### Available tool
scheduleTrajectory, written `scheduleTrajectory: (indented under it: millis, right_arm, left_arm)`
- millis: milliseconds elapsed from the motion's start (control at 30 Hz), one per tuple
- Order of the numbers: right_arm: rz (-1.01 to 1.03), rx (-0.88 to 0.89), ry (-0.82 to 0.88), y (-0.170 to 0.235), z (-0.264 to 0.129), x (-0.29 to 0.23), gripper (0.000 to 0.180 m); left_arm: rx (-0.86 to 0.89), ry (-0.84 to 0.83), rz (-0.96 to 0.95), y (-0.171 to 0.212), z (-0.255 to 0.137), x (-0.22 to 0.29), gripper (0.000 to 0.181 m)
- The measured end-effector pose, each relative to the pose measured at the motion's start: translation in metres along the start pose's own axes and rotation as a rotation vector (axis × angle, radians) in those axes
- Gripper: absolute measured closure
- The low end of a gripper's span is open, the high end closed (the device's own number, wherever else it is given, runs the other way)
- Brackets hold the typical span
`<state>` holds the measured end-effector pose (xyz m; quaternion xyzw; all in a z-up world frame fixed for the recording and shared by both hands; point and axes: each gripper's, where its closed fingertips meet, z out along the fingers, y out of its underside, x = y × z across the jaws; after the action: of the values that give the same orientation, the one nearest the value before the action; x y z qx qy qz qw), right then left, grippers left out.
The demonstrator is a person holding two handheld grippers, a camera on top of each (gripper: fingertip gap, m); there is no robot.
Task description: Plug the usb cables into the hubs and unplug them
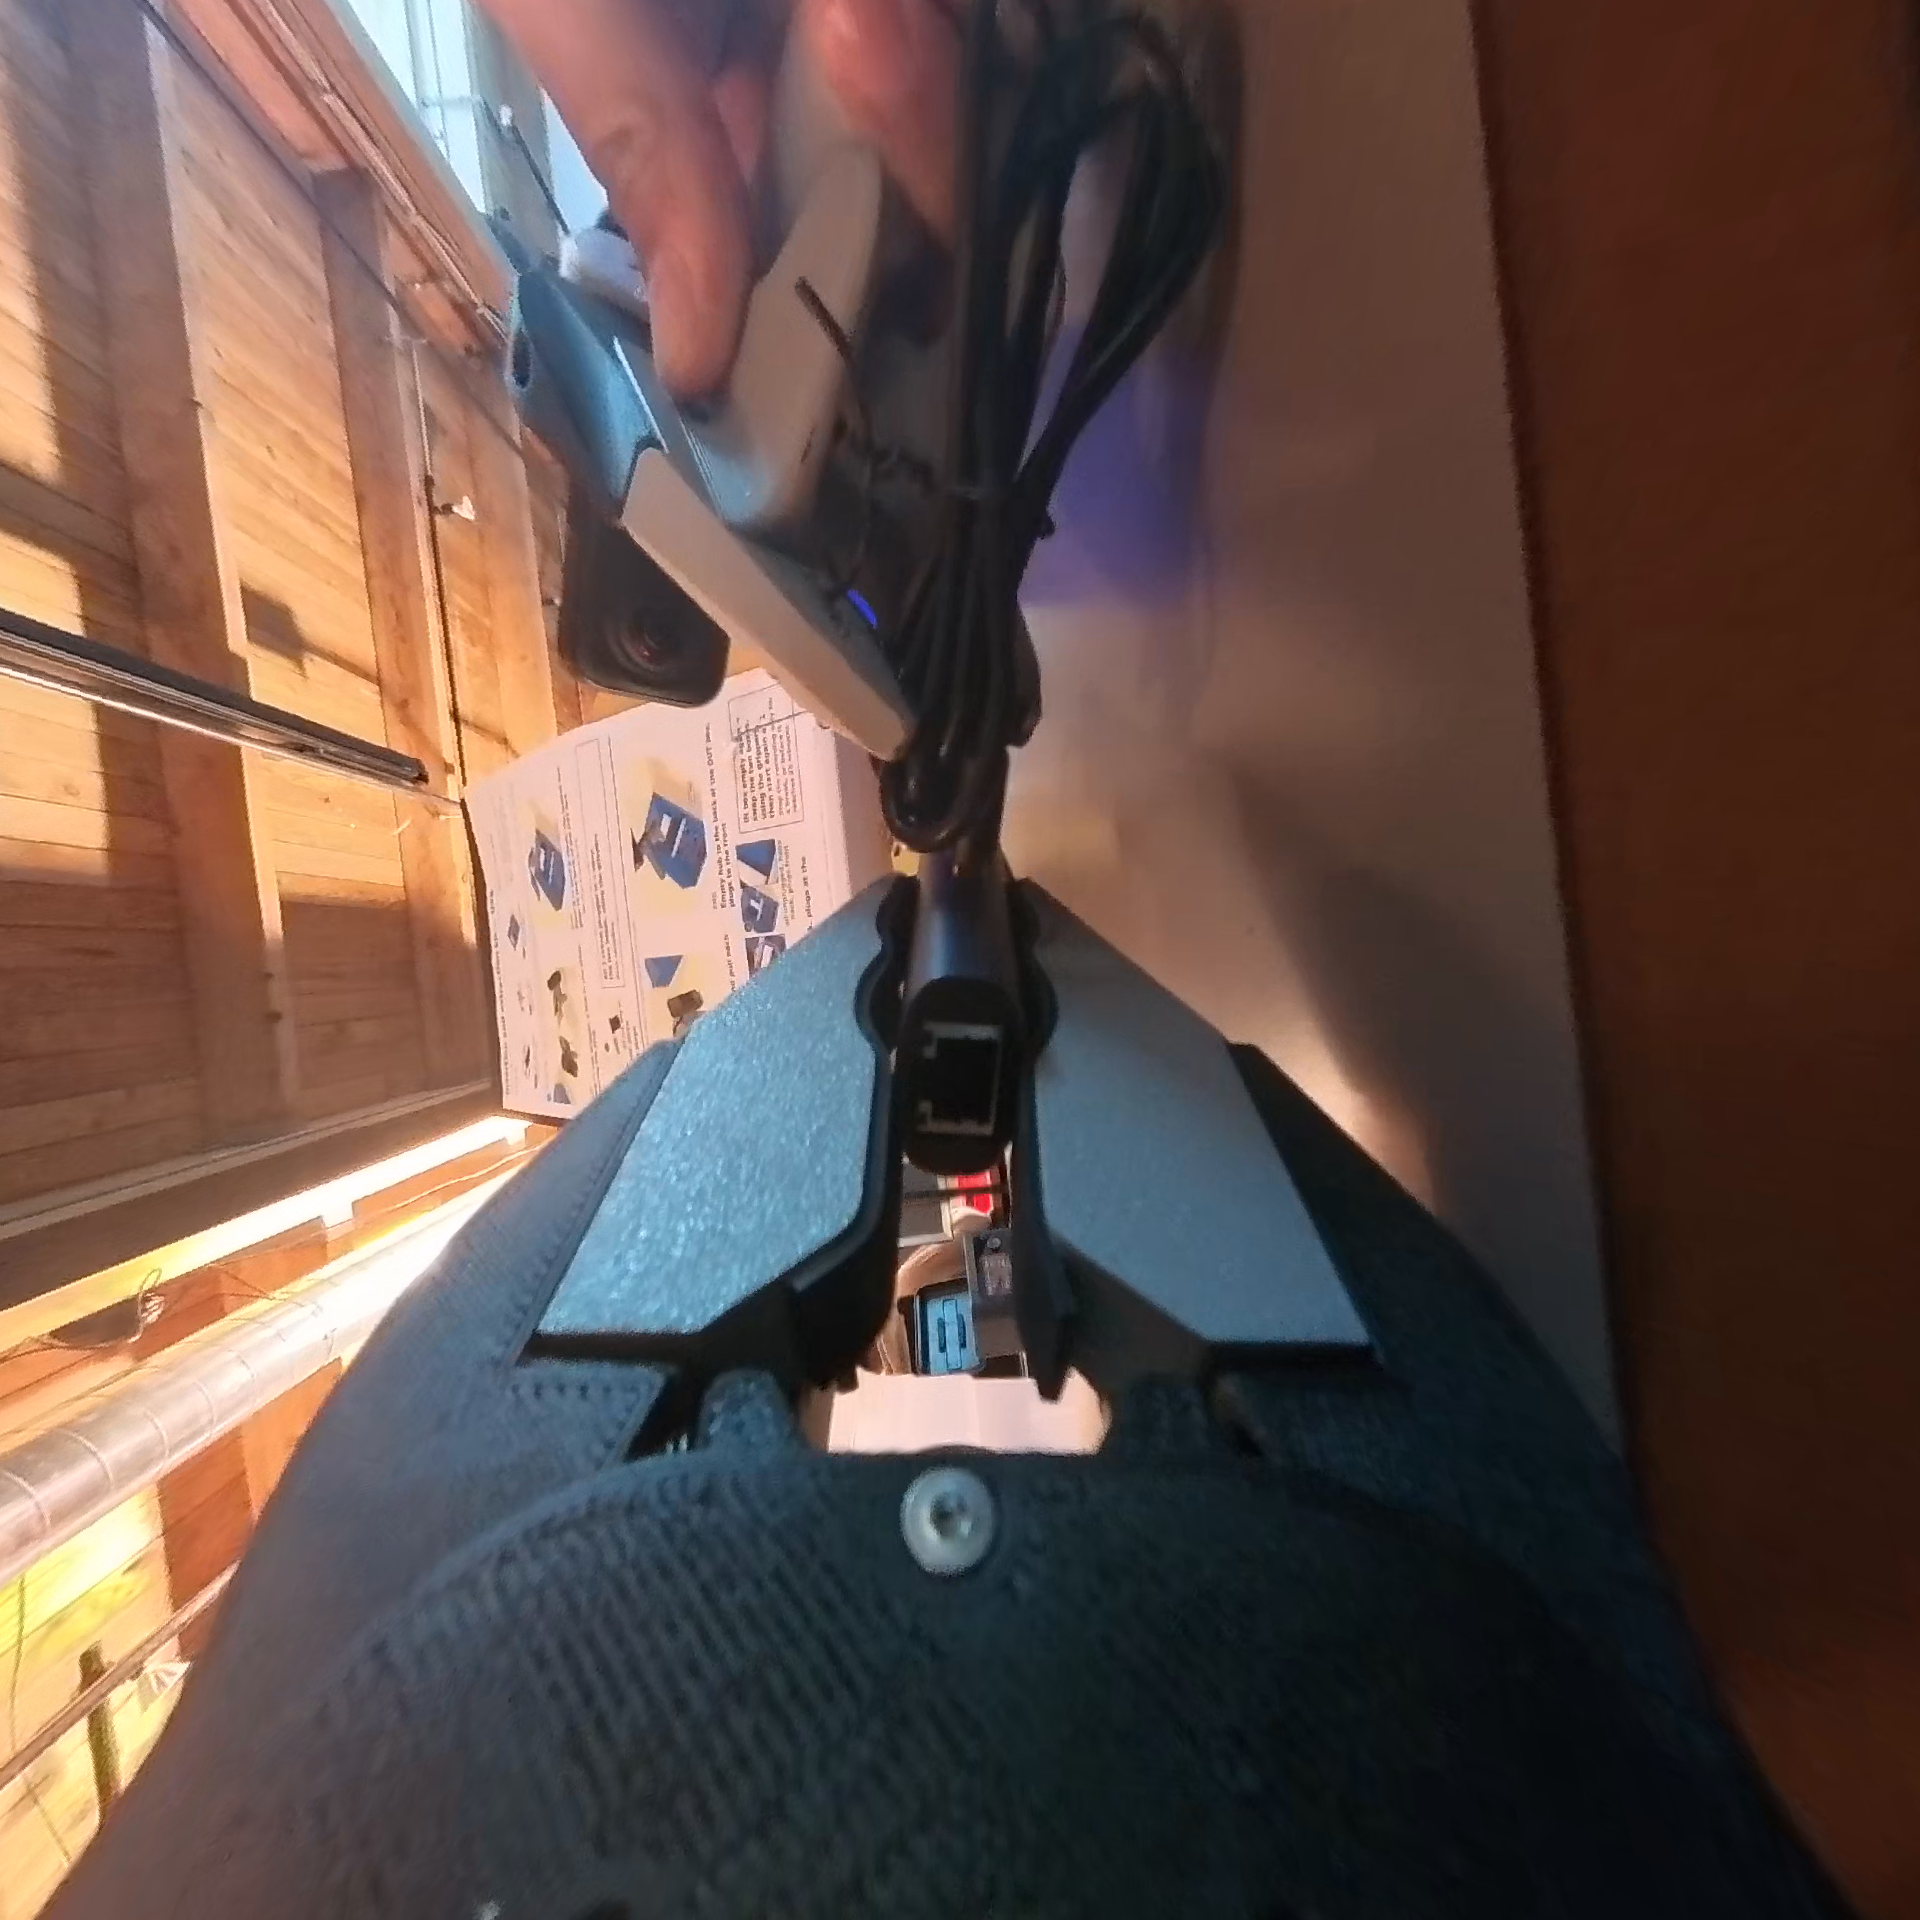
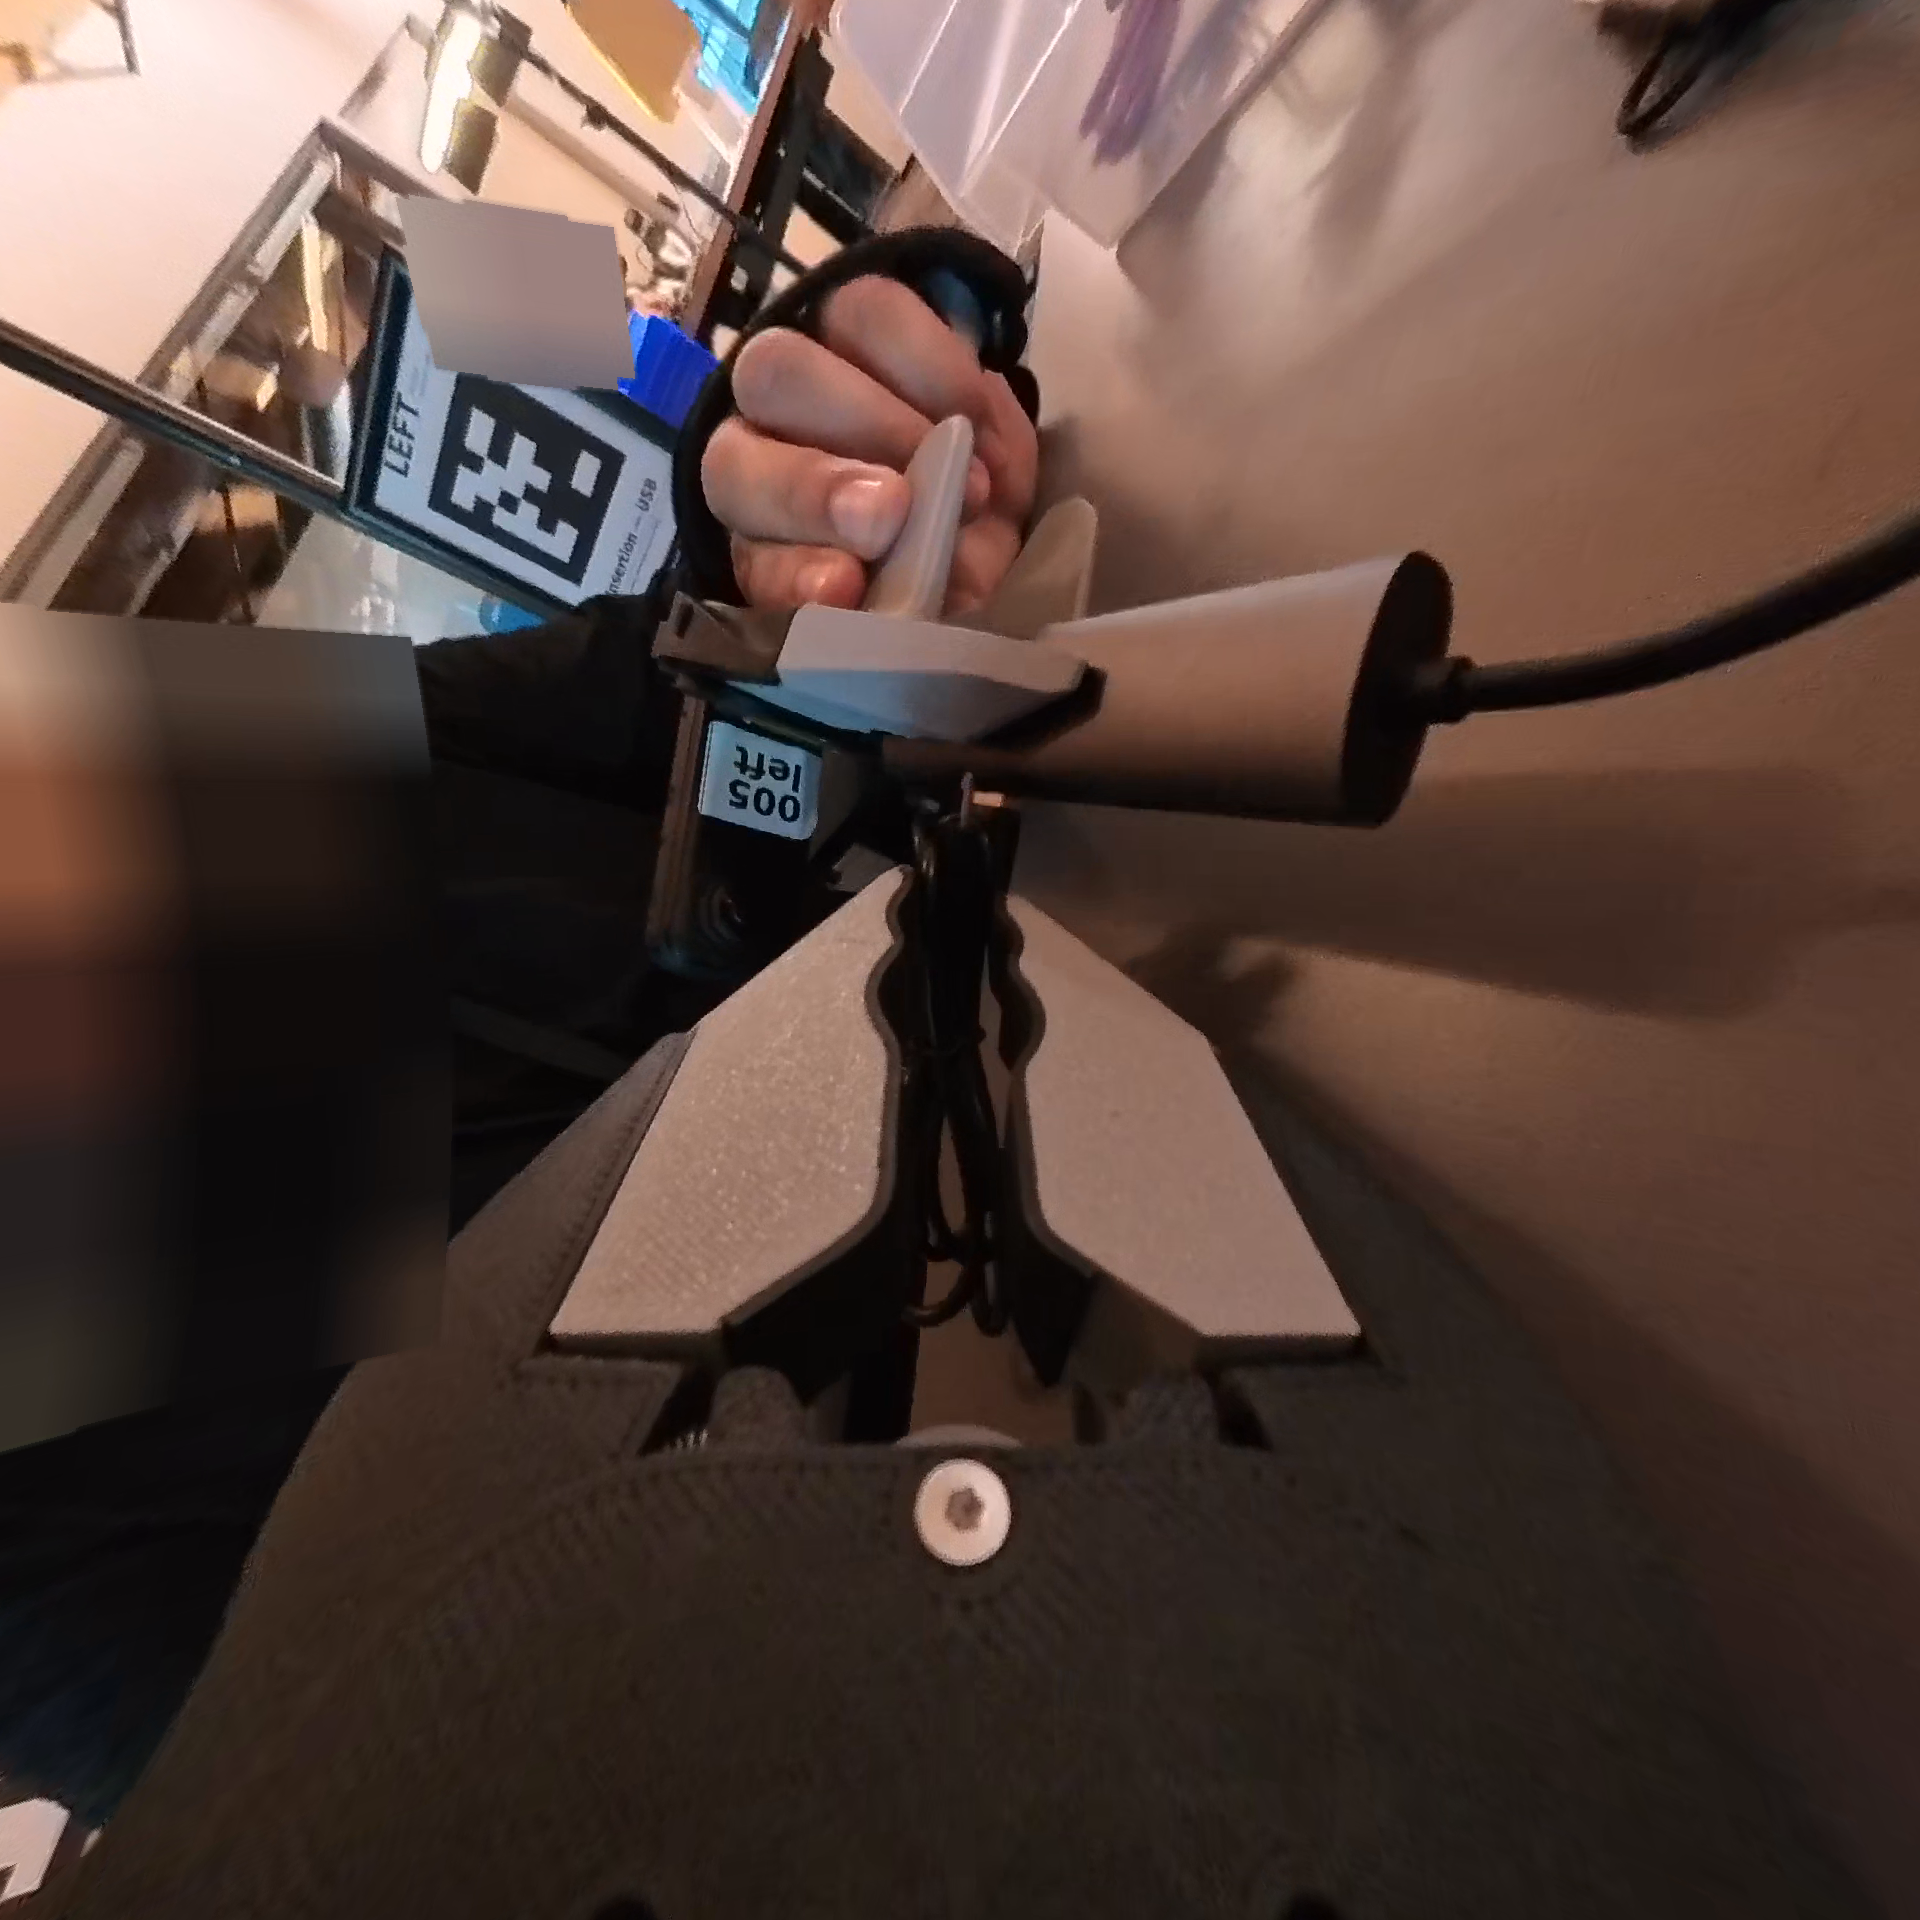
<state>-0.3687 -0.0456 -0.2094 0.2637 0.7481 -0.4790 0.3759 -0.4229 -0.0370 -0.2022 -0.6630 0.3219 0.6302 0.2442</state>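
In the left wrist view my left gripper [image 1: 956, 914] is shut on a dark grey USB hub [image 1: 954, 1075], whose port end faces the camera. A tied bundle of black USB cable [image 1: 987, 520] hangs just beyond it from the right gripper [image 1: 769, 499], which a hand holds. In the right wrist view my right gripper [image 2: 951, 904] is shut on that cable bundle [image 2: 951, 1091]. Just past its tips, the left gripper [image 2: 894, 675], held by a hand [image 2: 852, 457], grips the hub [image 2: 1226, 707] level. The hub's own black cable [image 2: 1662, 623] leaves its right end.
A printed instruction sheet [image 1: 665, 883] lies on the pale table [image 1: 1299, 623] beside a wooden wall [image 1: 208, 623]. A brown panel [image 1: 1714, 831] borders the right. A card with a black-and-white marker [image 2: 520, 478] stands behind the hand. A blue USB connector [image 1: 940, 1340] shows through the finger gap.
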Motion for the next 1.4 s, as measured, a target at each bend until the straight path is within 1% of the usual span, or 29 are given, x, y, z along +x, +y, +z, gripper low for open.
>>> scheduleTrajectory:
  millis: [200, 300, 433, 467, 533, 600, 667, 733, 800, 900, 967, 1033, 1067, 1100, 1133, 1167, 1267, 1333, 1400]
  right_arm:
    - [-0.031, -0.03, -0.013, 0.003, 0.0, -0.002, 0.17]
    - [-0.019, 0.0, 0.0, -0.001, -0.002, -0.001, 0.169]
    - [-0.043, -0.013, 0.036, 0.0, -0.008, -0.009, 0.165]
    - [-0.066, -0.009, 0.079, -0.002, -0.012, -0.011, 0.164]
    - [-0.157, 0.022, 0.192, -0.012, -0.025, -0.017, 0.156]
    - [-0.293, 0.071, 0.289, -0.023, -0.04, -0.031, 0.151]
    - [-0.461, 0.149, 0.397, -0.039, -0.053, -0.044, 0.141]
    - [-0.602, 0.193, 0.482, -0.047, -0.059, -0.053, 0.14]
    - [-0.687, 0.146, 0.563, -0.044, -0.055, -0.048, 0.132]
    - [-0.831, 0.027, 0.711, -0.036, -0.044, -0.03, 0.13]
    - [-0.937, 0.019, 0.836, -0.042, -0.041, -0.022, 0.126]
    - [-1.037, 0.02, 0.923, -0.048, -0.037, -0.023, 0.12]
    - [-1.081, -0.001, 0.941, -0.047, -0.032, -0.024, 0.122]
    - [-1.116, -0.033, 0.939, -0.043, -0.027, -0.026, 0.129]
    - [-1.149, -0.06, 0.931, -0.039, -0.023, -0.029, 0.149]
    - [-1.179, -0.066, 0.935, -0.038, -0.021, -0.033, 0.16]
    - [-1.164, -0.052, 0.912, -0.039, -0.024, -0.043, 0.161]
    - [-1.136, -0.012, 0.92, -0.044, -0.031, -0.049, 0.163]
    - [-1.114, 0.054, 0.942, -0.051, -0.042, -0.059, 0.165]
  left_arm:
    - [0.016, -0.013, 0.003, -0.004, -0.002, -0.001, 0.166]
    - [-0.001, -0.033, 0.008, 0.0, 0.001, -0.003, 0.166]
    - [0.034, -0.043, -0.032, -0.003, 0.0, -0.007, 0.166]
    - [0.038, -0.047, -0.057, -0.003, 0.0, -0.009, 0.166]
    - [0.052, -0.043, -0.131, 0.0, -0.001, -0.014, 0.166]
    - [0.082, -0.035, -0.199, -0.001, -0.003, -0.018, 0.166]
    - [0.125, -0.009, -0.268, -0.003, -0.006, -0.02, 0.166]
    - [0.159, -0.005, -0.344, -0.003, -0.009, -0.025, 0.166]
    - [0.199, 0.02, -0.458, -0.001, -0.012, -0.031, 0.166]
    - [0.309, 0.069, -0.655, -0.004, -0.02, -0.042, 0.166]
    - [0.407, 0.13, -0.785, -0.013, -0.029, -0.049, 0.167]
    - [0.516, 0.207, -0.856, -0.028, -0.039, -0.054, 0.167]
    - [0.548, 0.24, -0.873, -0.034, -0.043, -0.056, 0.167]
    - [0.561, 0.256, -0.888, -0.037, -0.044, -0.059, 0.166]
    - [0.564, 0.254, -0.901, -0.038, -0.045, -0.064, 0.166]
    - [0.569, 0.27, -0.916, -0.039, -0.046, -0.066, 0.167]
    - [0.566, 0.336, -1.024, -0.041, -0.047, -0.076, 0.165]
    - [0.522, 0.364, -1.145, -0.034, -0.043, -0.085, 0.159]
    - [0.458, 0.389, -1.273, -0.021, -0.039, -0.093, 0.158]
